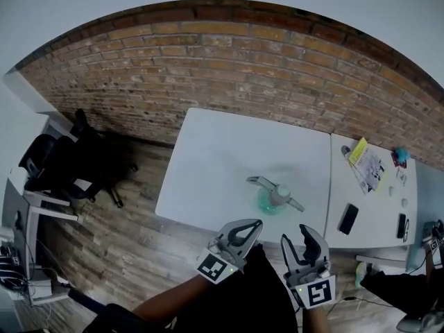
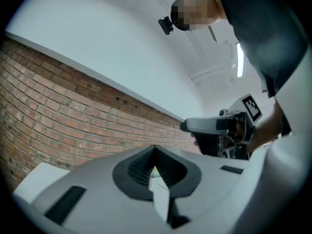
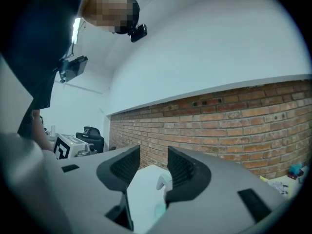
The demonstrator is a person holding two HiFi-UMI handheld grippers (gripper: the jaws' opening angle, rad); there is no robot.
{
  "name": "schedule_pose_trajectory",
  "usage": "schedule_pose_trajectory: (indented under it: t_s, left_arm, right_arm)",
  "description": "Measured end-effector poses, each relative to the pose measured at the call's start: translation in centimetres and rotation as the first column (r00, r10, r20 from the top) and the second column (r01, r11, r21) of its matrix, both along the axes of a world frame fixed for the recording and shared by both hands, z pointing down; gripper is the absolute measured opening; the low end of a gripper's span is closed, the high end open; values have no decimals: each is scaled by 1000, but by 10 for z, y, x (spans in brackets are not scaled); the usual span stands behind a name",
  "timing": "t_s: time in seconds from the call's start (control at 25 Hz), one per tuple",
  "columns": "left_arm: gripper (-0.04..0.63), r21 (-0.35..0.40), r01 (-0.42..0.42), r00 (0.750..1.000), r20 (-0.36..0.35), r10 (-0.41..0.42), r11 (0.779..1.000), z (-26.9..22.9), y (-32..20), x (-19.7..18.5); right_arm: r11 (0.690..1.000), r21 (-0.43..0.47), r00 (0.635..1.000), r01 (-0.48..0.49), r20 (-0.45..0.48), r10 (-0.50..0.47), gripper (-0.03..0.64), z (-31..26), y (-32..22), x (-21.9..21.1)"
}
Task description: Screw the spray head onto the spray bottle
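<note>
Left gripper [image 1: 244, 232] jaws together and empty, right gripper [image 1: 306, 237] jaws apart on nothing, both off table [image 1: 229, 151] near edge; spray bottle [image 1: 270, 201] stood upright just inside that edge, ahead between them, spray head [image 1: 277, 190] lying along the edge, left seemingly nearer.

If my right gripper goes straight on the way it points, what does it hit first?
Probably the spray bottle on the white table; it shows between the right gripper's open jaws, though depth is unclear.
</note>
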State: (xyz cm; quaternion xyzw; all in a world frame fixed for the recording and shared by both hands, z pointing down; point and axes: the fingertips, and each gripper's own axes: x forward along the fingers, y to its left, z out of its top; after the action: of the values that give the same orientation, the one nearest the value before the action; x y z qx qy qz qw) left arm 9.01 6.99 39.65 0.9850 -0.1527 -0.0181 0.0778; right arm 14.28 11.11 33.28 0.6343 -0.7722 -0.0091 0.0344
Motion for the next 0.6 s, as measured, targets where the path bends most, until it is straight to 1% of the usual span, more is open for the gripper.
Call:
schedule_pose_trajectory:
  t_s: [0.04, 0.12, 0.2, 0.24, 0.4, 0.44, 0.52, 0.6]
  left_arm:
    - [3, 3, -10, 1000, 8, 10, 1000, -1, 5, -2]
    - [3, 14, -50, 999, -9, 50, 999, -6, 19, -3]
    - [3, 40, -79, 996, -37, 80, 996, -15, 32, -4]
    - [3, 49, -80, 996, -44, 82, 996, -18, 38, -6]
    - [3, 54, -52, 997, -55, 55, 997, -27, 59, -14]
    - [3, 61, -45, 998, -52, 48, 997, -27, 64, -16]
    - [3, 73, -22, 998, -52, 25, 997, -28, 74, -16]
    - [3, 68, 29, 997, -69, -25, 997, -32, 86, -18]
  right_arm:
    - [1000, 29, 1000, 2, -9, -2, 170, -8, 4, -9]
    - [998, 62, 1000, -3, -21, 5, 150, -18, 15, -22]
    - [997, 68, 1000, -24, -12, 25, 137, -22, 26, -25]
    - [997, 67, 999, -36, -4, 36, 137, -23, 31, -25]
    - [995, 76, 998, -57, 30, 54, 116, -22, 48, -26]
    - [996, 76, 998, -50, 34, 48, 102, -20, 53, -27]
    - [997, 70, 999, -14, 31, 12, 27, -17, 63, -33]
    - [998, 54, 999, 16, 41, -19, 11, -15, 75, -36]
